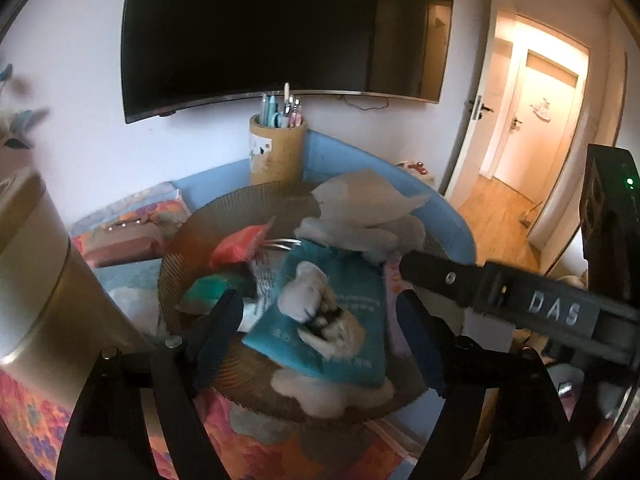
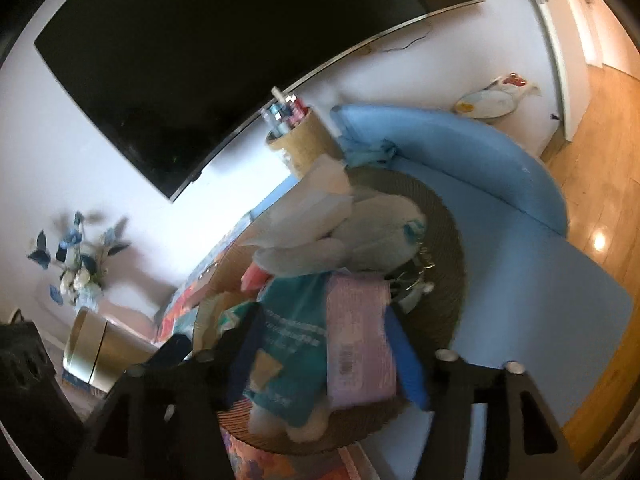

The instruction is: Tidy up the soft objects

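Note:
A round brown ribbed tray [image 1: 188,236] holds a heap of soft things. On top lies a teal pack [image 1: 360,312] with a small white and grey plush toy [image 1: 304,292] on it. A red pack [image 1: 240,244] and a green pack [image 1: 208,288] lie to its left, and a pale plush [image 1: 360,232] under crumpled tissue [image 1: 360,192] lies behind. My left gripper [image 1: 316,300] is open, its fingers either side of the toy and teal pack. My right gripper [image 2: 324,312] is open over the teal pack [image 2: 296,344] and a pink pack [image 2: 360,340]. One of its fingers [image 1: 432,274] reaches in from the right.
A cork pen holder [image 1: 276,152] stands behind the tray, below a wall-mounted TV [image 1: 280,32]. A gold bin [image 1: 40,280] is close on the left. The tray sits on a blue curved surface [image 2: 540,280] and patterned cloth [image 1: 32,420]. A doorway [image 1: 532,120] opens at right.

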Action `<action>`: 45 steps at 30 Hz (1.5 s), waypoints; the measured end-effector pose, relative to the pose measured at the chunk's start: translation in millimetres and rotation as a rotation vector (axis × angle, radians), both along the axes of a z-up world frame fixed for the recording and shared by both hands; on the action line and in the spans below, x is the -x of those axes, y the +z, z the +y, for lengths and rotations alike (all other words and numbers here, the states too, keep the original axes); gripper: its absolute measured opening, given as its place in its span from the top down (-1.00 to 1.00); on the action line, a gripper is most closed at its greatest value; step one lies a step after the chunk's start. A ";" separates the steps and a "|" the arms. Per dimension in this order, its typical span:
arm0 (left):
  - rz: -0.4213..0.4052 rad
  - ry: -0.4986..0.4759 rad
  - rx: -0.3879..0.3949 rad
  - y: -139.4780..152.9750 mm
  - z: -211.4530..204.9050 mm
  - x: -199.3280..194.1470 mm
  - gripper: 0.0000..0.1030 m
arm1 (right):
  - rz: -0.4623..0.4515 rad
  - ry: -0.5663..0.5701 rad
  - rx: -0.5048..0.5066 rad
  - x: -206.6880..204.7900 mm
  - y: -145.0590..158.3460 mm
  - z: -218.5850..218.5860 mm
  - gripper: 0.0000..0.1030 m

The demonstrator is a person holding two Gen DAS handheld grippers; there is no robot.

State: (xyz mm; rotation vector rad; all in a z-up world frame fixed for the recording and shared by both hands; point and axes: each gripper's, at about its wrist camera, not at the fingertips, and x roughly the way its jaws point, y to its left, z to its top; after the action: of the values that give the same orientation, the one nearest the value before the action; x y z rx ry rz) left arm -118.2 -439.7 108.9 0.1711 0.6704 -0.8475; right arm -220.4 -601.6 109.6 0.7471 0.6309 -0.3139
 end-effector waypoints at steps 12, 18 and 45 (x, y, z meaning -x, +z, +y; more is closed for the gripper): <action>-0.105 -0.049 0.003 28.9 78.7 53.4 -0.51 | -0.136 0.023 0.119 56.4 42.8 44.7 -0.68; -0.132 0.152 0.015 47.2 189.9 37.0 -0.53 | -0.133 0.183 0.283 54.3 66.3 126.6 -0.70; -0.094 0.839 -0.061 -41.5 436.2 -137.9 -0.99 | 0.004 0.518 0.520 -216.4 -4.7 412.2 -1.00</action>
State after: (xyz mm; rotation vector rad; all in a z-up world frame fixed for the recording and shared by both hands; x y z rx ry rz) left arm 19.7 -3.5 67.4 -0.0246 0.6028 -0.0139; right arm -4.0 -189.4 104.8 0.0723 0.6844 0.0061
